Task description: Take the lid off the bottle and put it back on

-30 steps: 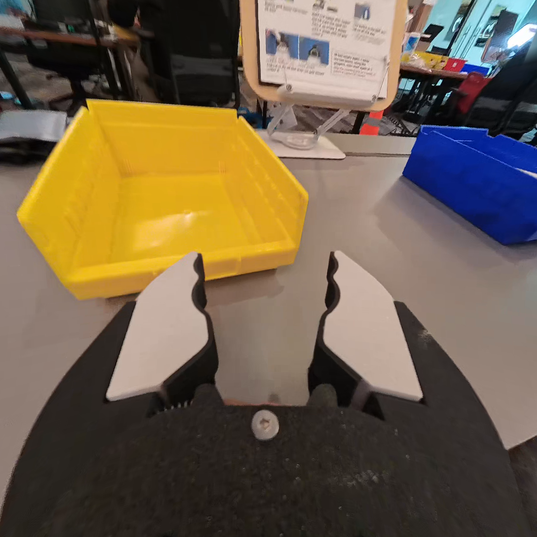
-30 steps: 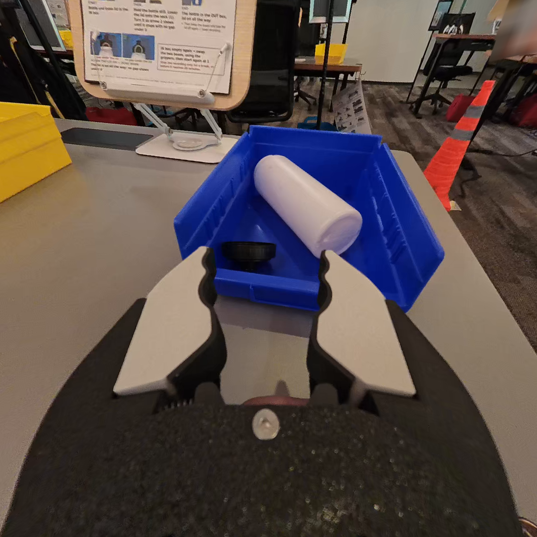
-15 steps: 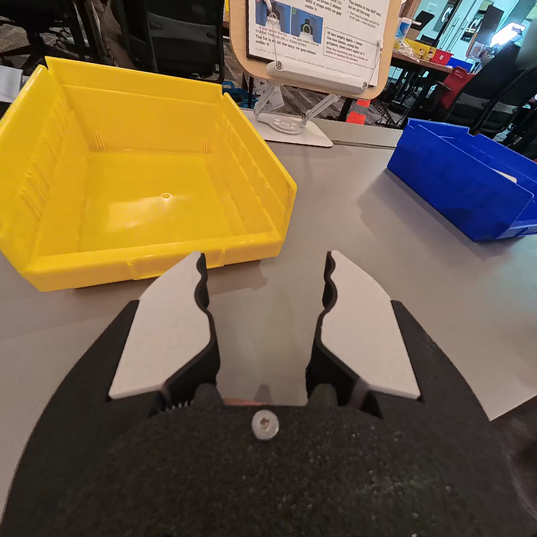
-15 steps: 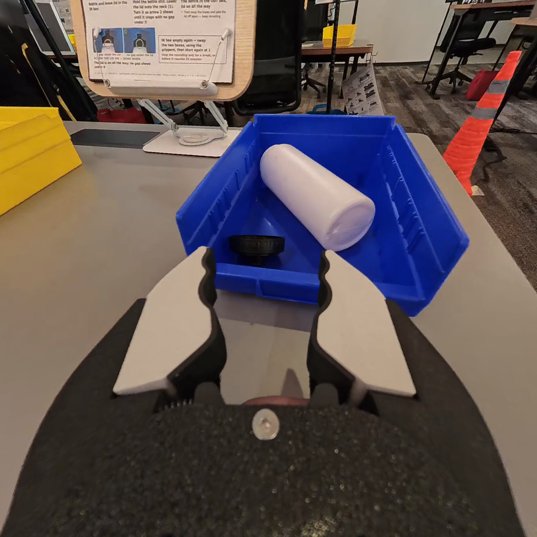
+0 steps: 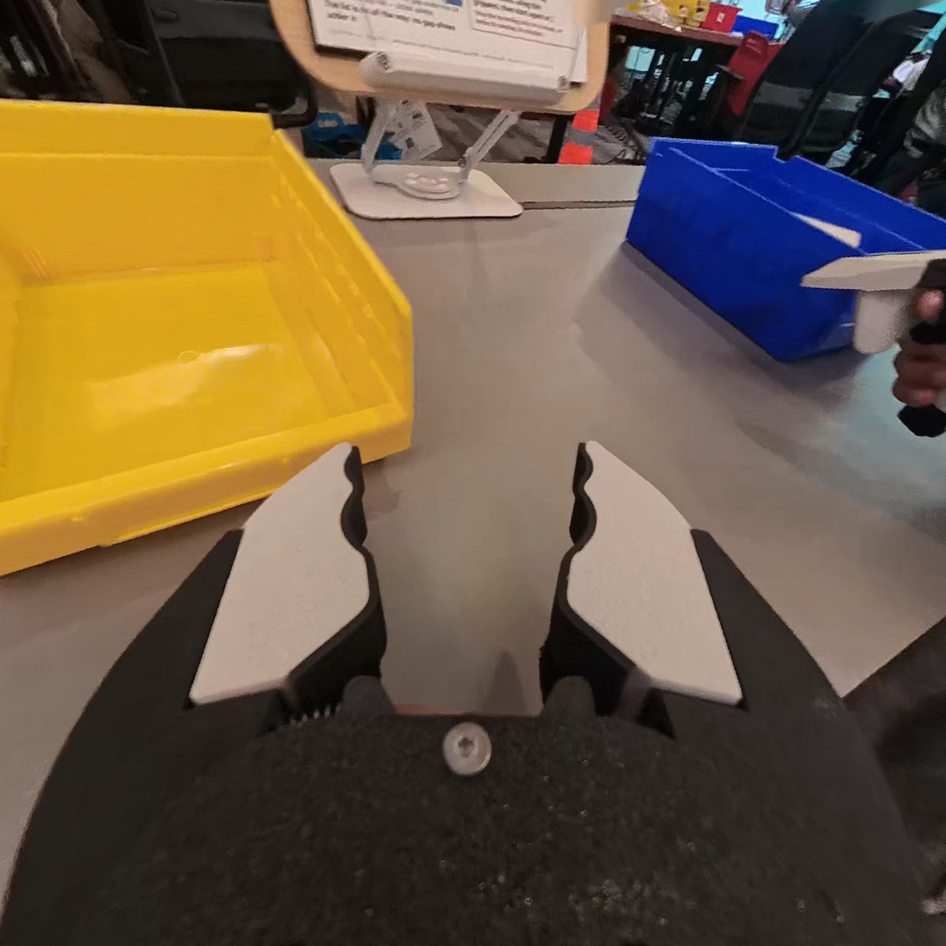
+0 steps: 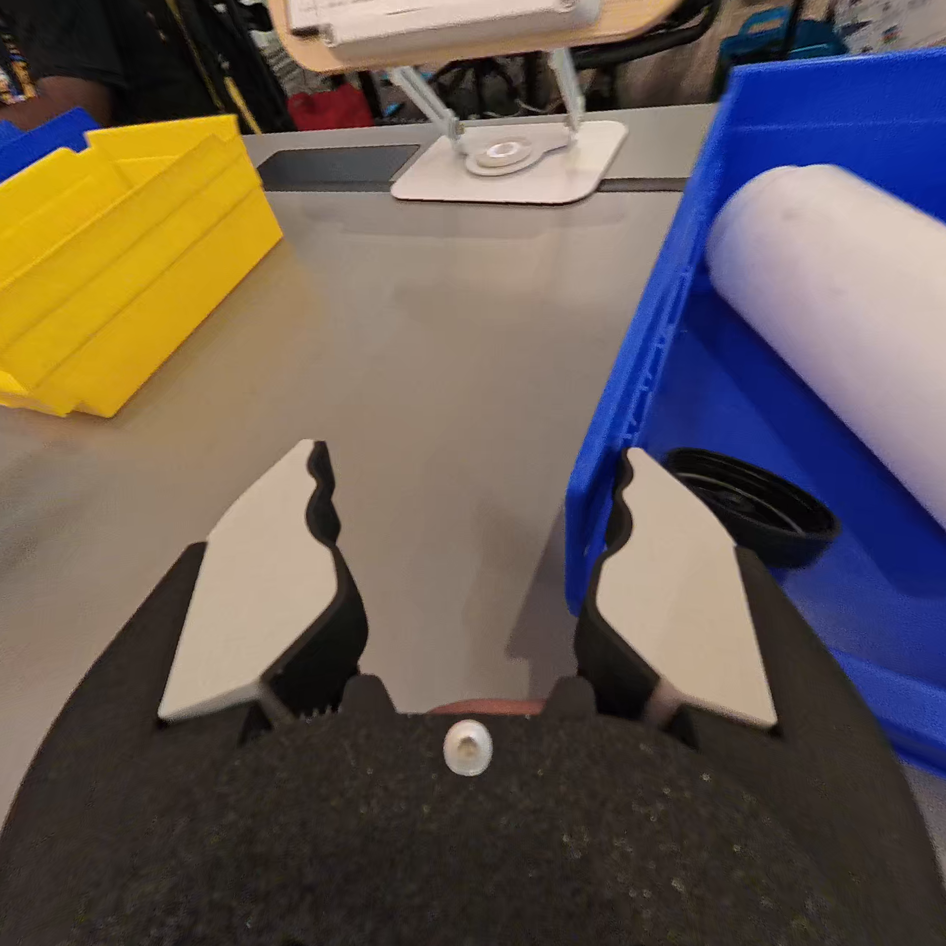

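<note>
Both tongs gape wide and hold nothing: the left gripper (image 5: 468, 450) over bare table (image 5: 512, 327), the right gripper (image 6: 473, 453) beside the blue bin (image 6: 665, 327). At 2 o'clock from the right gripper, the white bottle (image 6: 829, 307) lies on its side in that bin, its black lid (image 6: 757, 507) off and beside it.

A plain grey worktop (image 6: 435, 332) carries a bright yellow bin (image 6: 128, 266) and a deep blue bin (image 6: 665, 358). Inside the blue bin lie a white bottle (image 6: 829, 317) and a black lid (image 6: 762, 507). The fingers (image 6: 266, 573) are pale grey with black inner edges.
</note>
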{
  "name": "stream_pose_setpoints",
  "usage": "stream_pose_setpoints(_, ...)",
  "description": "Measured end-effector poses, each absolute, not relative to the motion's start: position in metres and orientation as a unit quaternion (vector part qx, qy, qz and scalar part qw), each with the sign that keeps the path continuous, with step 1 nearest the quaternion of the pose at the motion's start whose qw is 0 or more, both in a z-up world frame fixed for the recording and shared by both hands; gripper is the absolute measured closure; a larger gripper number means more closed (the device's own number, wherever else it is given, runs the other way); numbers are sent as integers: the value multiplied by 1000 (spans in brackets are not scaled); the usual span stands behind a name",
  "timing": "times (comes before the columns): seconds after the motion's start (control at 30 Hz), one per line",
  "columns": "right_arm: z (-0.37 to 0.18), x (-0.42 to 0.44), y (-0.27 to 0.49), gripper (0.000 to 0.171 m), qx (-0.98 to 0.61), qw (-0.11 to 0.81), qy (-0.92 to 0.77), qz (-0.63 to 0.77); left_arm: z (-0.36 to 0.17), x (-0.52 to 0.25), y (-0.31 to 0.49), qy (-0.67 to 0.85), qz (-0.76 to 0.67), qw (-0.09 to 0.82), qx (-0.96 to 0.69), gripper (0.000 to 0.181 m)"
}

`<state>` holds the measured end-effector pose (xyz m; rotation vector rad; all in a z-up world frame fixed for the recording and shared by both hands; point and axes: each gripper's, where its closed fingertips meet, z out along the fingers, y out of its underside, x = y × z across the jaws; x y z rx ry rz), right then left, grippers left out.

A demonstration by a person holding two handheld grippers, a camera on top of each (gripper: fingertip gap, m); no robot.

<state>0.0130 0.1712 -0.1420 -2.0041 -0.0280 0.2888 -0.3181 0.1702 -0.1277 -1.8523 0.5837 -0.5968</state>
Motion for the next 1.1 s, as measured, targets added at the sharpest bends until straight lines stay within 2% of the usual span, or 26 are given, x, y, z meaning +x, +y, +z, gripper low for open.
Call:
stream_pose_setpoints(0.07,-139,-8,176,65,-837,523,-37,159,-121,-293,165,267,-263,533,-759,102)
stream_pose_setpoints(0.1,-138,-18,176,69,-834,520,-57,177,-118,-275,161,285,-275,530,-750,100)
stream_pose_setpoints(0.13,-133,-23,174,82,-828,525,-73,184,-115,-254,158,303,-287,527,-740,98)
stream_pose_setpoints(0.2,-116,-23,165,84,-811,552,-87,171,-112,-209,155,333,-303,520,-726,94)
stream_pose_setpoints(0.3,-83,12,137,88,-775,623,-64,84,-111,-132,159,373,-318,502,-712,90)
stream_pose_setpoints(0.4,-62,84,100,98,-725,683,60,-61,-120,-60,171,390,-322,481,-716,90)
stream_pose_setpoints(0.43,-69,107,90,102,-731,668,98,-102,-126,-39,174,390,-327,464,-725,89)
stream_pose_setpoints(0.5,-98,141,78,100,-763,611,149,-147,-134,-5,179,386,-335,436,-741,87)
stream_pose_setpoints(0.53,-111,151,77,100,-774,592,165,-148,-137,8,182,383,-334,432,-745,91)
stream_pose_setpoints(0.6,-134,161,84,100,-795,565,187,-123,-147,24,188,377,-314,425,-761,113)
stream_pose_setpoints(0.67,-152,164,91,109,-813,540,195,-100,-157,26,197,361,-272,425,-785,148)
stream_pose_setpoints(0.7,-158,165,96,125,-819,531,197,-92,-156,22,204,347,-253,436,-791,166)
stream_pose_setpoints(0.77,-159,170,98,168,-823,518,207,-104,-156,14,213,320,-236,439,-805,173)
stream_pose_setpoints(0.93,-142,136,110,168,-818,534,159,-141,-151,-28,219,280,-236,447,-816,177)
stream_pose_setpoints(1.1,-119,66,145,168,-806,569,110,-117,-128,-113,236,236,-195,482,-821,177)
